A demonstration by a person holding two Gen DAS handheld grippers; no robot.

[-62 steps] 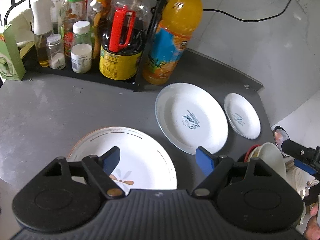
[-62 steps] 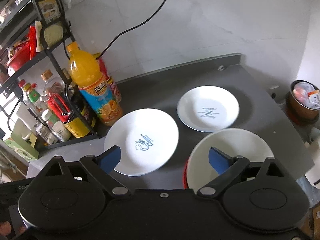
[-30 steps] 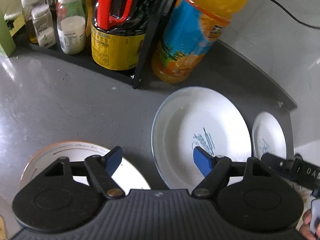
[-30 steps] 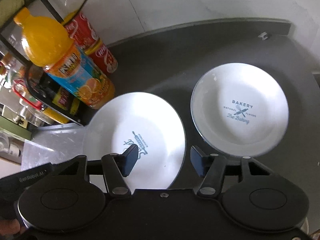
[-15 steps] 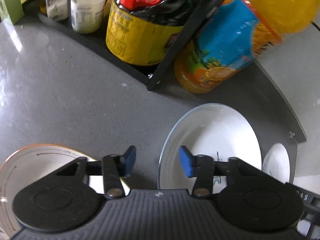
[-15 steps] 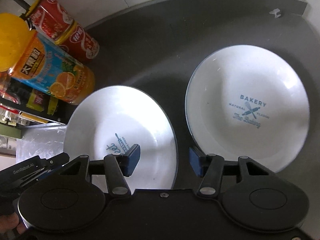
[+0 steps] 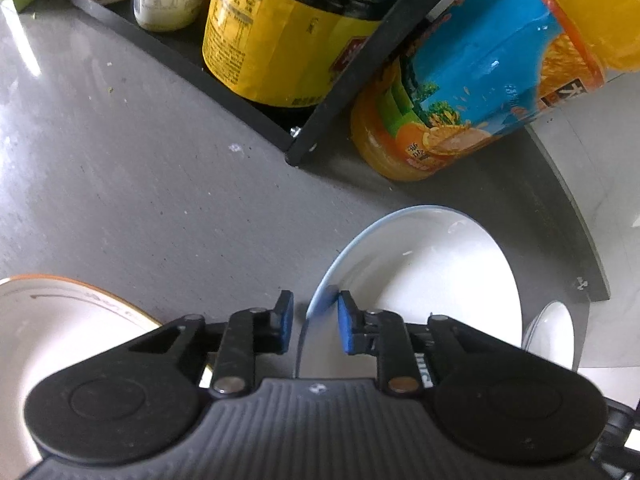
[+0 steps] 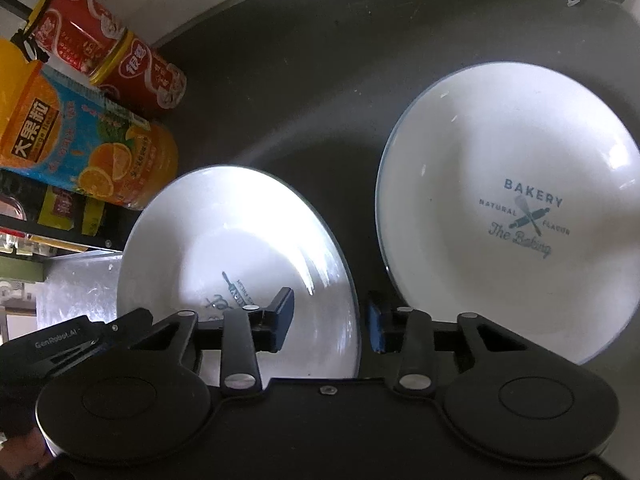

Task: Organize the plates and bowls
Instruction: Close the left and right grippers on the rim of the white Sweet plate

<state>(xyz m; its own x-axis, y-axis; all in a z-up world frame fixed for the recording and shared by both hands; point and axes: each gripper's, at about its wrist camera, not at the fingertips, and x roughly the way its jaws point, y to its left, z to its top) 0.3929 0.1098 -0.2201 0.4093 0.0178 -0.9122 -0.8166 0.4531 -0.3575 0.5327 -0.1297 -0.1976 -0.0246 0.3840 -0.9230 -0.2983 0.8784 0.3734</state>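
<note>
Grey counter [image 7: 120,168], nothing stacked yet as far as shown: gold-rimmed plate [image 7: 60,320] near left, big blue-rimmed plate [image 8: 240,240] in the middle, Bakery plate [image 8: 512,208] to its right, all apart and flat, with an orange juice bottle [image 7: 480,92] and rack [image 7: 340,92] at the far edge. Left gripper [image 7: 312,320] has narrowed fingers straddling the big plate's left rim, right pad touching, not yet clamped; right gripper [image 8: 330,320] straddles its right rim, fingers part open with gaps. Judged early: lifting and stacking all remain.

White plates [image 8: 240,248] — blue-grey bakery print
</note>
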